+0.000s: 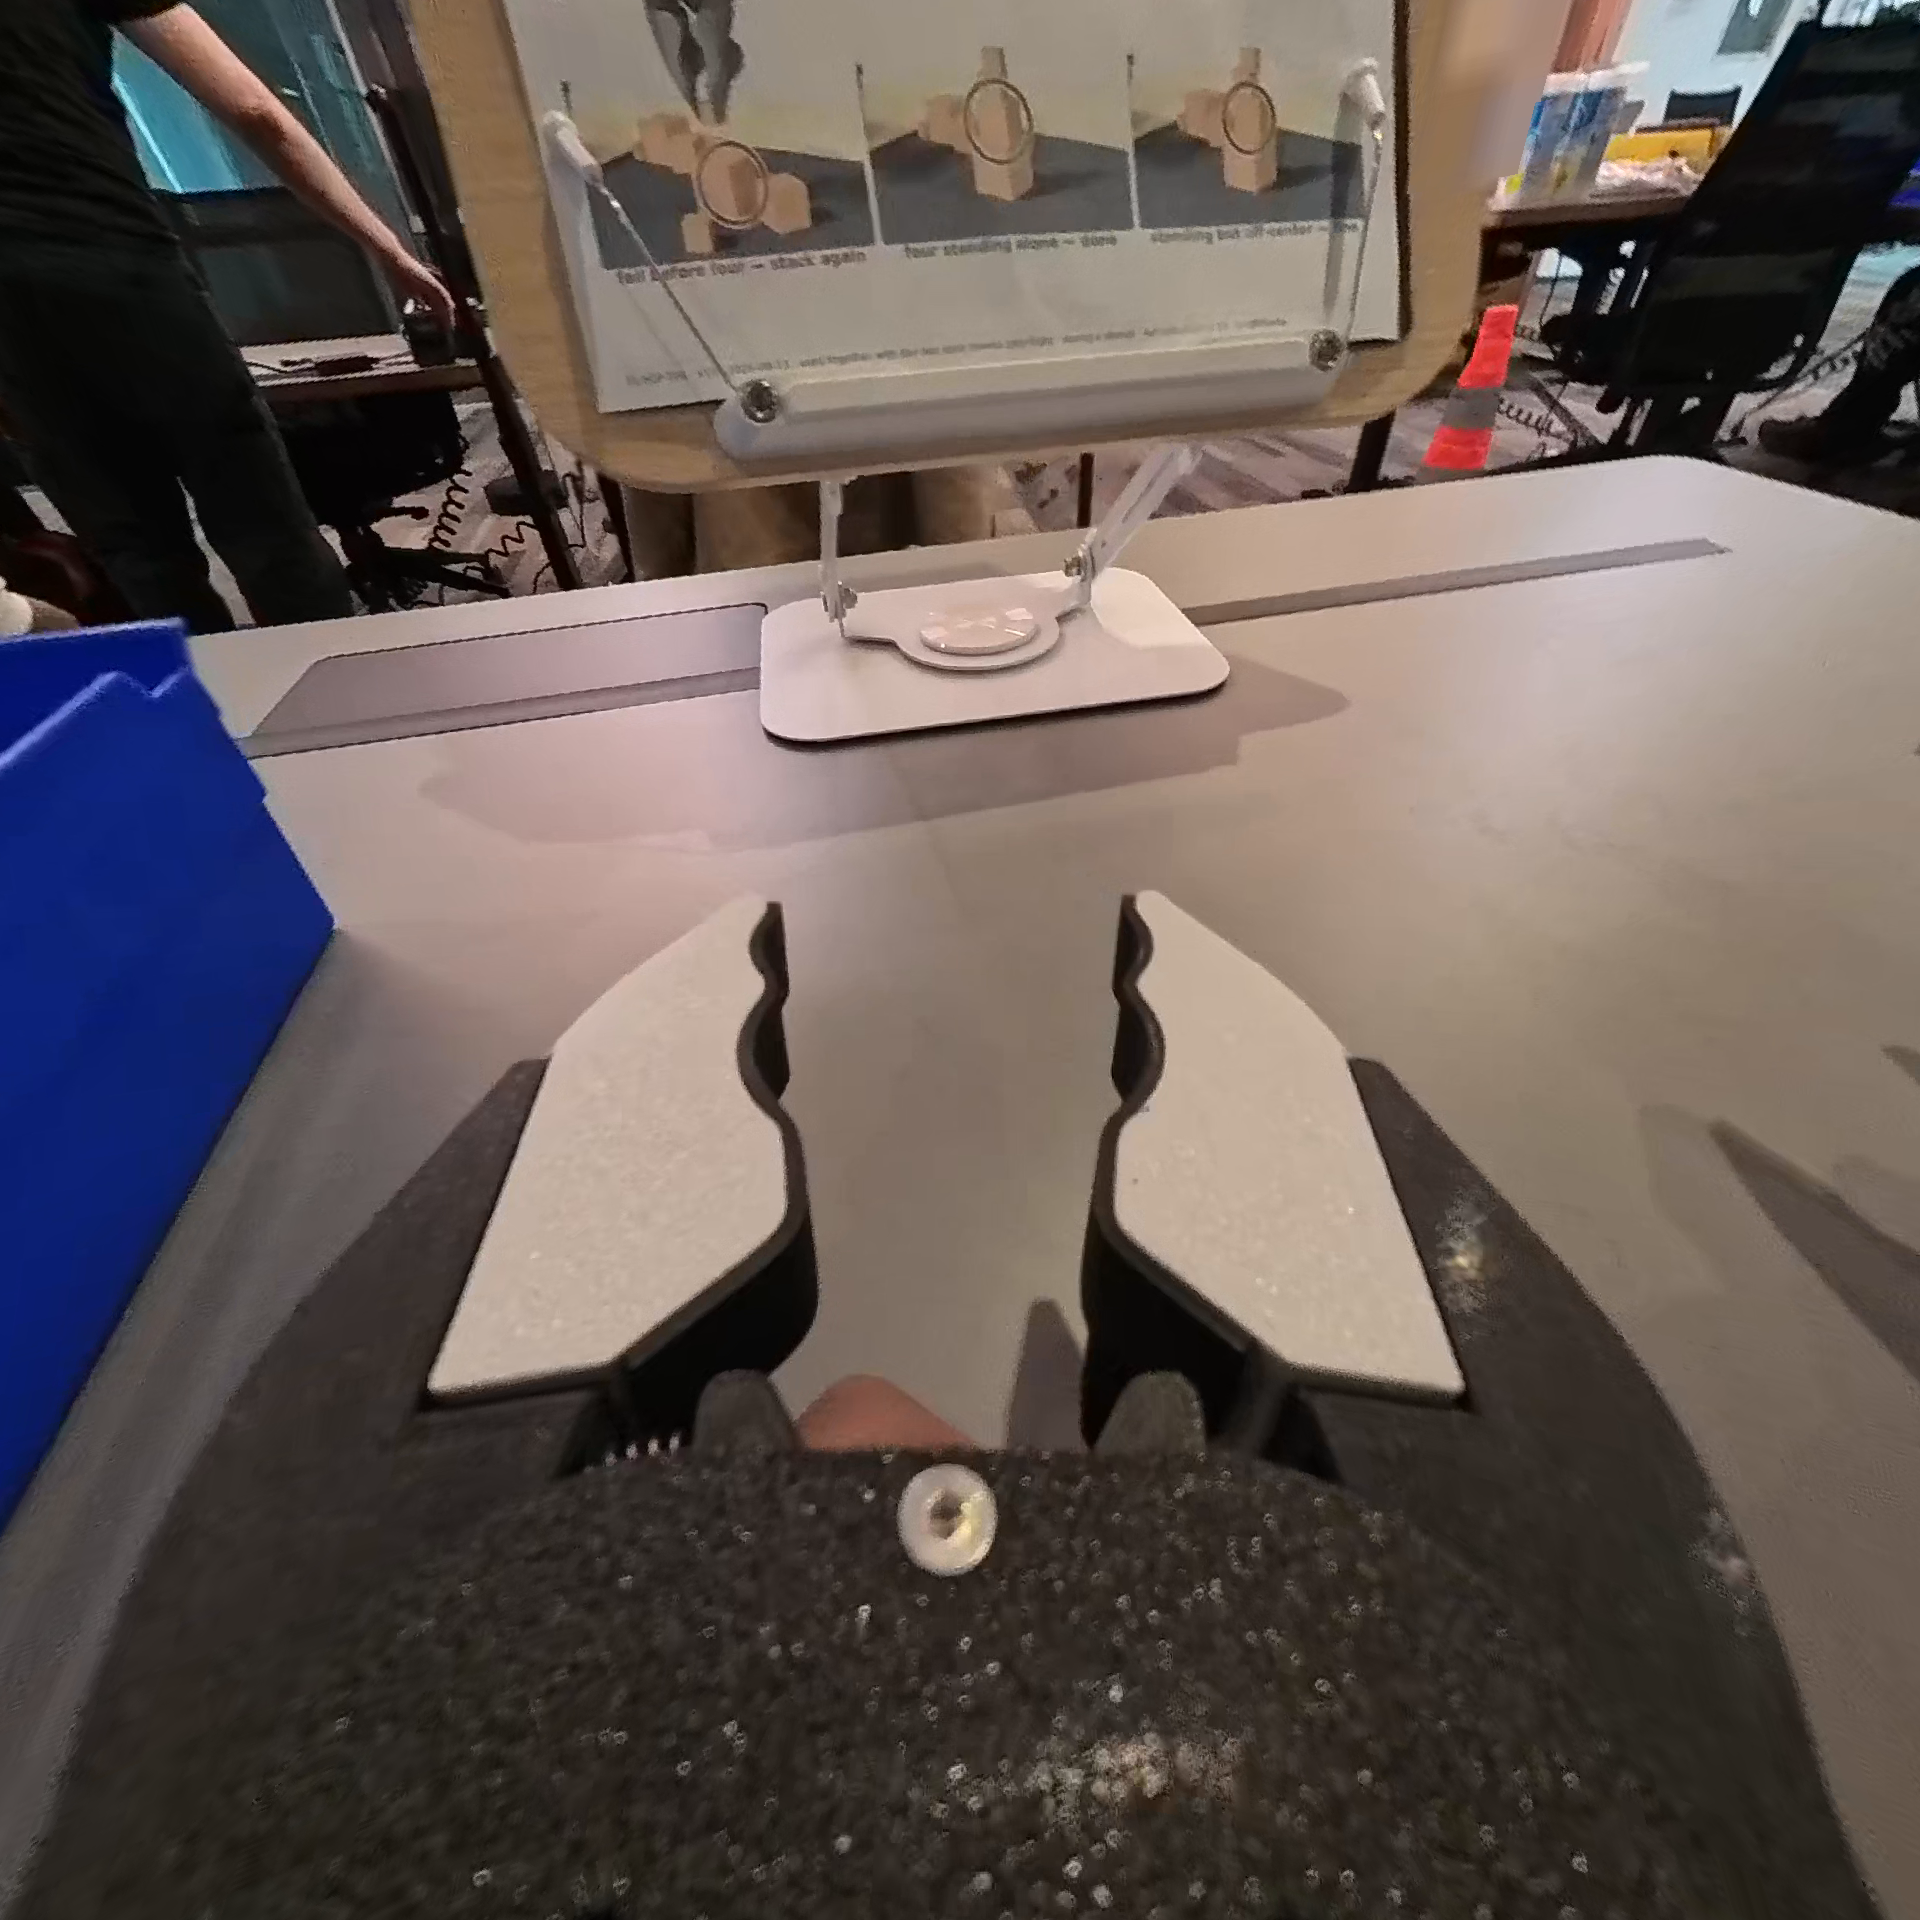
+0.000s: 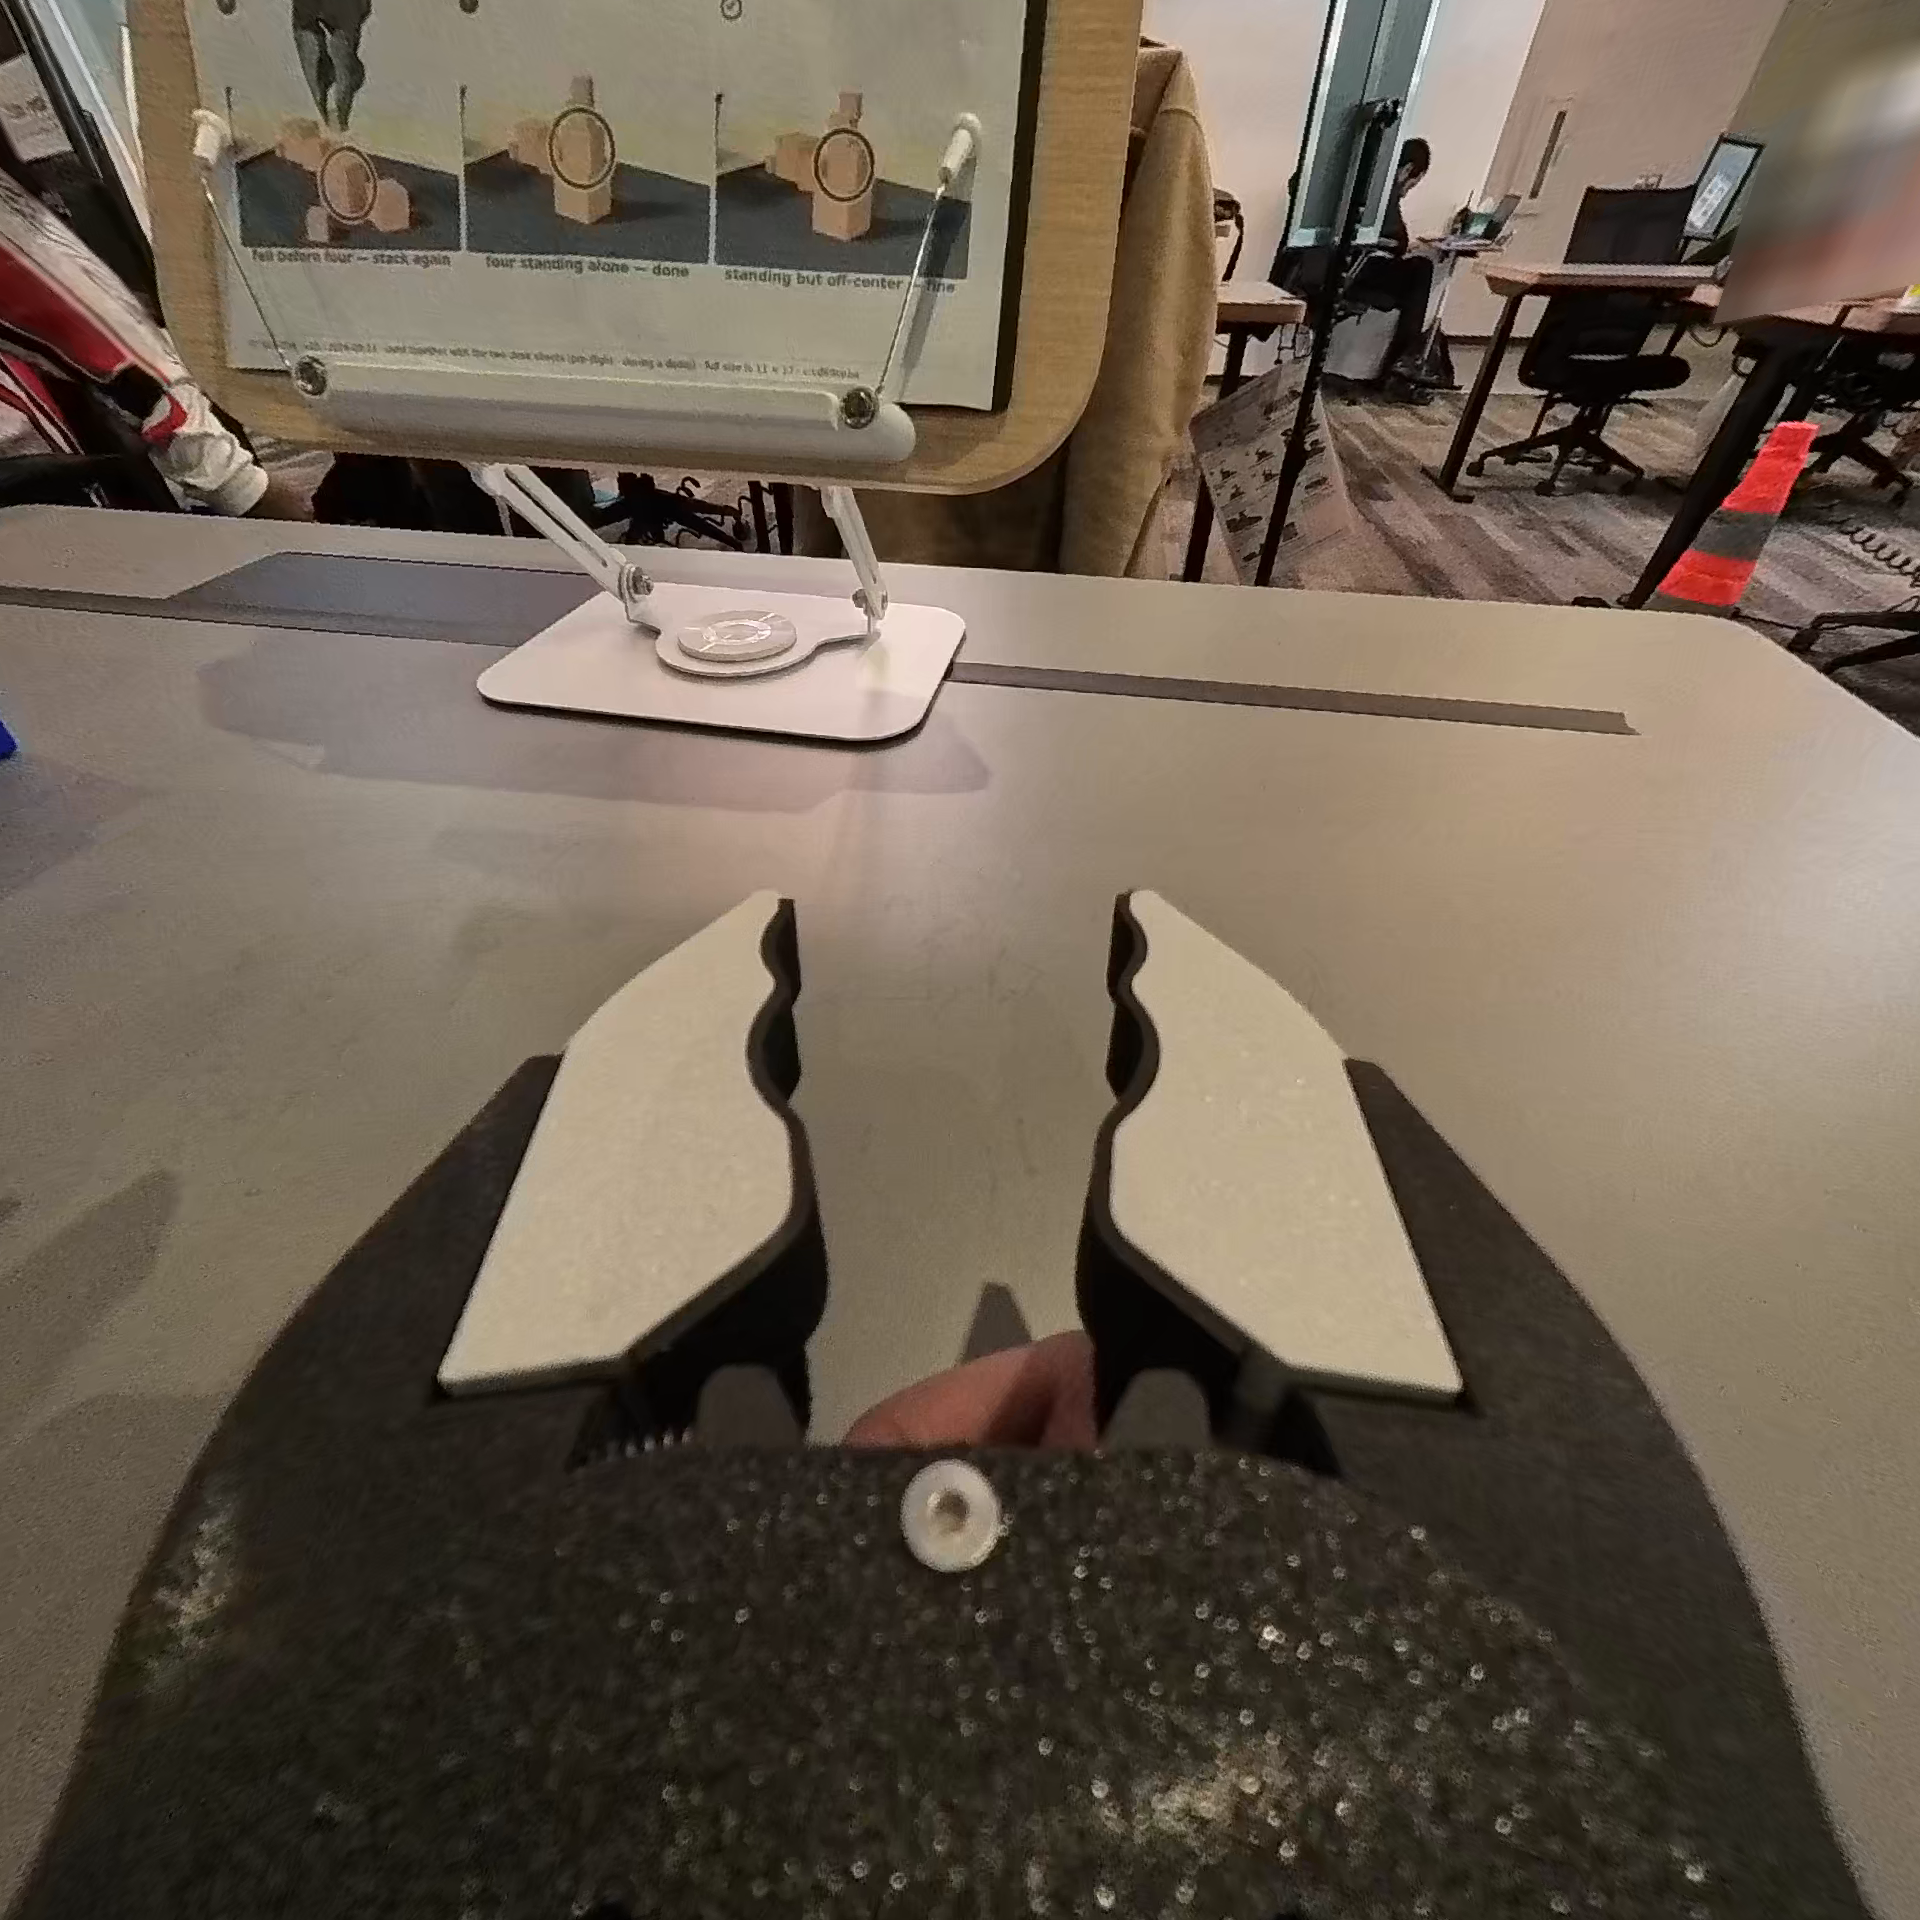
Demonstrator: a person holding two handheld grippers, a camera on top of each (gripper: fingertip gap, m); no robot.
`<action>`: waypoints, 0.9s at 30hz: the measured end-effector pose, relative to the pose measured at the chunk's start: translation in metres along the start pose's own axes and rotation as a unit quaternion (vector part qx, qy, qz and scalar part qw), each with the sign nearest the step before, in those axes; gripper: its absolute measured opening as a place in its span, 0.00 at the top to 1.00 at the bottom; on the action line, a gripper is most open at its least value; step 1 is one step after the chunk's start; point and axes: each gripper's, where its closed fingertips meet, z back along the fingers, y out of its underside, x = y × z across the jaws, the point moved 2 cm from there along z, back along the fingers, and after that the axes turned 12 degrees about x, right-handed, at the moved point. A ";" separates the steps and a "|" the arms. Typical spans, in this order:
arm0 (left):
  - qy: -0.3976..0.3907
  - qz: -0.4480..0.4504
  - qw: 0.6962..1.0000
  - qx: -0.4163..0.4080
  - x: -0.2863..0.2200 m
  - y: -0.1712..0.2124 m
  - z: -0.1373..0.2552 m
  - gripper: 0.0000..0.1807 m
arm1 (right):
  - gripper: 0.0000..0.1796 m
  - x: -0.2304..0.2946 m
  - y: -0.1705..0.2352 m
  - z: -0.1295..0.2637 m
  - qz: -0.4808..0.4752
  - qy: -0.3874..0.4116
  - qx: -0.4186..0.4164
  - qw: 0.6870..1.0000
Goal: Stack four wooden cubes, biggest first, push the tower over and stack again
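No wooden cube shows in either view. My left gripper (image 1: 951, 914) is open and empty, held low over the grey table (image 1: 1455, 831), its grey-topped fingers (image 1: 644, 1143) pointing toward the far edge. My right gripper (image 2: 954, 909) is also open and empty over the same table (image 2: 1351, 935), its fingers (image 2: 1268, 1164) pointing the same way. A fingertip of the person's hand shows behind each gripper's jaws.
A blue bin (image 1: 125, 997) stands close at the left gripper's left. A white stand base (image 1: 992, 670) carrying a wood-framed instruction sheet (image 1: 977, 177) sits at the table's far middle; it also shows in the right wrist view (image 2: 727, 670). A person (image 1: 135, 312) stands beyond the table. Orange cones and chairs stand on the floor.
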 end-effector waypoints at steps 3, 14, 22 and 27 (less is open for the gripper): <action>-0.004 -0.021 1.000 -0.003 -0.005 0.000 0.002 0.67 | 0.68 0.001 0.001 0.000 0.001 -0.002 0.002 1.000; 0.029 -0.077 0.990 0.111 0.074 -0.058 0.136 0.64 | 0.68 0.007 0.003 -0.005 0.025 -0.004 0.021 0.999; 0.035 0.030 0.918 0.393 0.217 0.007 0.111 0.65 | 0.69 0.008 0.003 -0.004 0.026 -0.006 0.018 0.999; 0.041 0.061 0.856 0.512 0.226 0.071 0.078 0.64 | 0.69 0.008 0.003 -0.005 0.025 -0.010 0.020 0.999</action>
